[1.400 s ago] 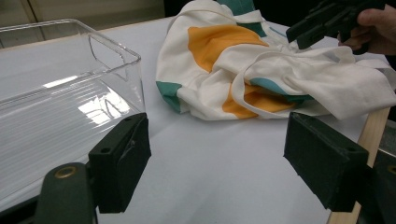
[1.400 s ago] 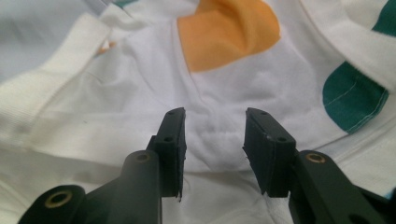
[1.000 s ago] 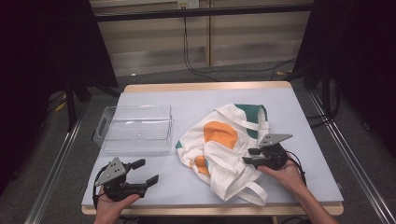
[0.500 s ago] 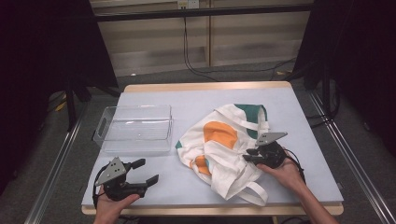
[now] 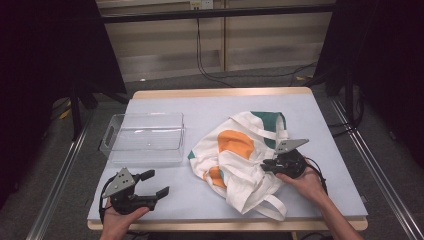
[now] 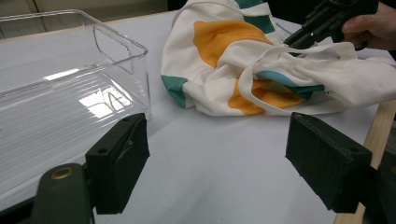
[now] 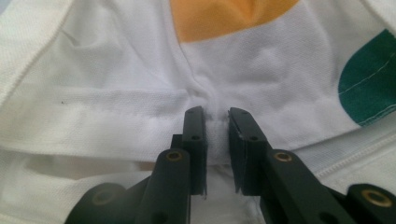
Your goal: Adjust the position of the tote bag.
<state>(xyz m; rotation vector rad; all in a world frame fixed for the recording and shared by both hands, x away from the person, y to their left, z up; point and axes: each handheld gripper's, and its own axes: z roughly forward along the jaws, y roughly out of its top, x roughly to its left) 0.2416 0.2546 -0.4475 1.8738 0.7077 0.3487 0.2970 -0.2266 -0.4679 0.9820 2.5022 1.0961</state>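
Observation:
A white cloth tote bag (image 5: 240, 155) with orange and teal patches lies crumpled on the right half of the table. My right gripper (image 5: 267, 165) is shut on a fold of the bag's white fabric (image 7: 215, 135) near its right edge; the jaws pinch a ridge of cloth. My left gripper (image 5: 156, 184) rests open at the front left of the table, apart from the bag (image 6: 243, 60), with bare table between its wide-set jaws. The right gripper (image 6: 303, 37) shows far off in the left gripper view, at the bag's upper edge.
A clear plastic bin (image 5: 145, 137) stands left of the bag, also seen as the bin (image 6: 56, 93) just ahead of my left gripper. The grey table mat (image 5: 200, 195) ends in a wooden front edge close to both hands. Cables hang behind the table.
The right gripper has crept slightly left and down onto the bag's fabric. The left gripper has stayed put.

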